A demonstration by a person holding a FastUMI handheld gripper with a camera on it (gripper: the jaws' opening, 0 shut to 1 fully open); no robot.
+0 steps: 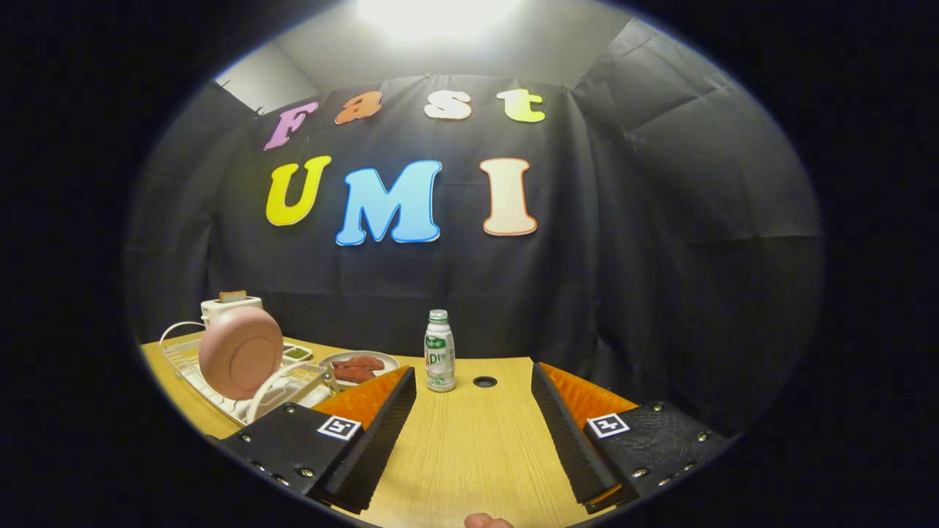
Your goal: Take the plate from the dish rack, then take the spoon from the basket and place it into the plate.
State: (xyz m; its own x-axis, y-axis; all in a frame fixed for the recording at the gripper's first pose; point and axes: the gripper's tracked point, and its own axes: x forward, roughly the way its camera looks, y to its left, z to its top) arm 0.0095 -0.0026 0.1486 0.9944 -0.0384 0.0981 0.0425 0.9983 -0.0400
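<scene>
Pink plate (240, 352), round w/ a raised ring on its back, stands upright on edge in the white wire dish rack (192, 367) at the worktop's (462, 447) far left corner, ahead of the claw's (473, 400) left finger and off to its left. White toaster (229, 306) w/ a slice poking out sits behind the rack by the back edge. White curved handle (282, 381) arcs just beside the left finger; can't tell if it's the basket. Spoon not made out. Small dish w/ smth green (297, 353), then a pale plate w/ reddish pieces (358, 365), lie beyond the left fingertip. Worktop is light wood grain. Claw wide open, nothing btwn the ribbed fingers, bare wood there. Plastic bottle (439, 350), white w/ green label & cap, upright beyond the gap, nearer the left finger. Dark cable hole (484, 381) just right of it, near the back edge.
</scene>
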